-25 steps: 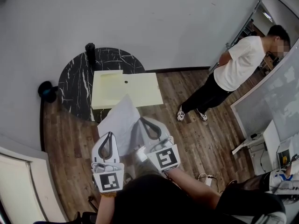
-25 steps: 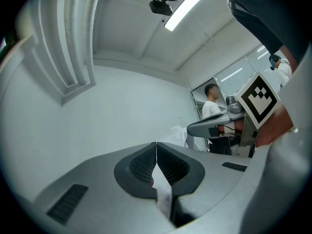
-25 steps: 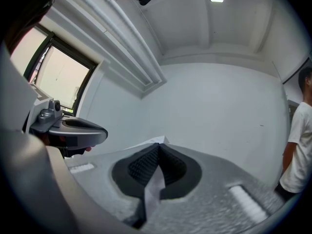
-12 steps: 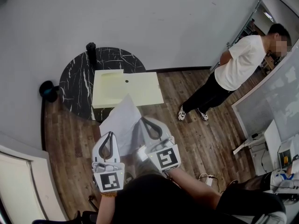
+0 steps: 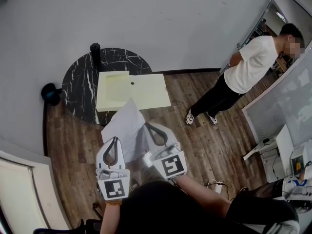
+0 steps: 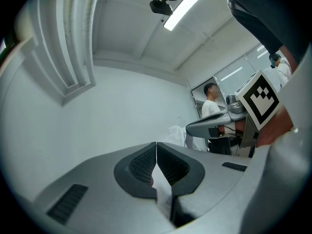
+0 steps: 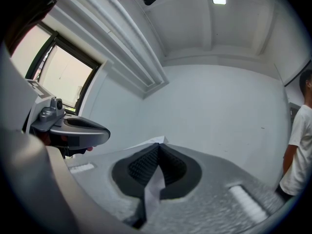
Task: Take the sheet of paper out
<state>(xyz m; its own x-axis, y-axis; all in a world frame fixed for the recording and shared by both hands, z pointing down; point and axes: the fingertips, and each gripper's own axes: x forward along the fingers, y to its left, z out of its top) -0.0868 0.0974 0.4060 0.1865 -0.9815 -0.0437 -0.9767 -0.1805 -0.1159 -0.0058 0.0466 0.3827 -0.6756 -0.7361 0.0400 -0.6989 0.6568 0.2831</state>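
A white sheet of paper (image 5: 126,126) is held up in the air between both grippers, tilted, its far corner pointing toward the table. My left gripper (image 5: 115,140) is shut on the sheet's near left edge, and a strip of the paper (image 6: 163,185) shows between its closed jaws. On the right edge my right gripper (image 5: 148,126) is shut, with the paper (image 7: 153,189) pinched between its pads. A pale yellow open folder (image 5: 132,90) lies on the round black marble table (image 5: 80,84) beyond the sheet.
A person in a white shirt (image 5: 251,65) stands at the right on the wood floor. A dark cylinder (image 5: 94,50) stands at the table's back edge near the grey wall. A dark round object (image 5: 49,94) sits left of the table. Desk gear (image 5: 292,169) is at far right.
The sheet and both grippers have drifted very slightly to the left; both grips hold as before.
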